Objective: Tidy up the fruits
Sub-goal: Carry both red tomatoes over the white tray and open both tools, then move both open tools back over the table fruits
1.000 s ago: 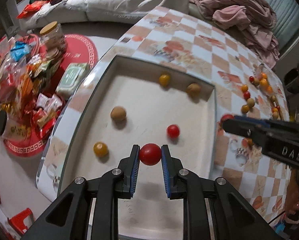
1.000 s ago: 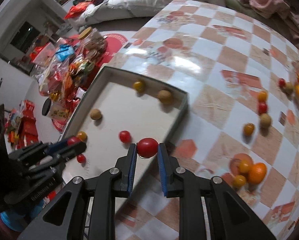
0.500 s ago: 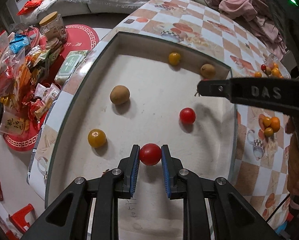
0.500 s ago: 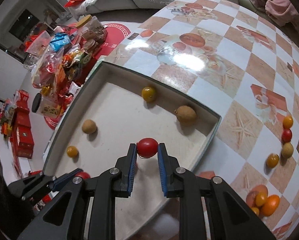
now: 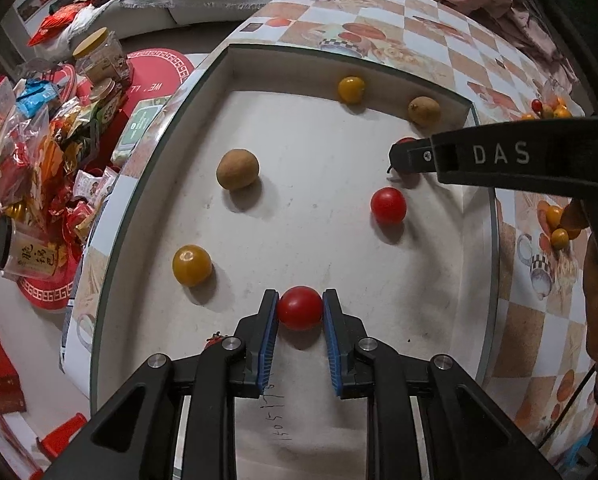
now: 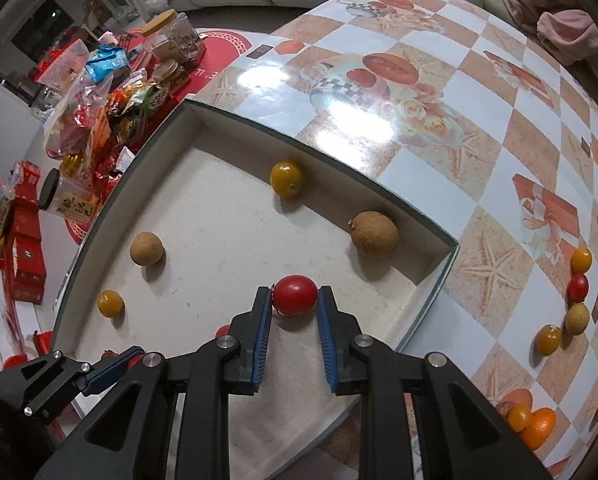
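Observation:
A shallow white tray (image 5: 383, 76) on the checked table holds two yellow tomatoes, two brown longans (image 5: 237, 169) and a loose red tomato (image 5: 387, 205). My left gripper (image 5: 300, 299) is shut on a red tomato (image 5: 300, 309) low over the tray's near floor. In the right wrist view, my right gripper (image 6: 295, 295) has an oblong red tomato (image 6: 295, 301) between its pads near the tray's right corner. Its jaws are opening, and the pads still touch the fruit's sides. The right gripper (image 5: 395, 157) also reaches in from the right in the left wrist view.
Several loose tomatoes, longans and oranges (image 6: 541, 426) lie on the table right of the tray. Snack bags and jars (image 5: 47, 148) crowd the floor to the left. Pink cloth (image 6: 563, 28) is heaped at the table's far edge.
Both grippers sank toward the tray floor with their tomatoes. The right one moved from over the tray's edge to inside it, and its jaws now stand slightly wider.

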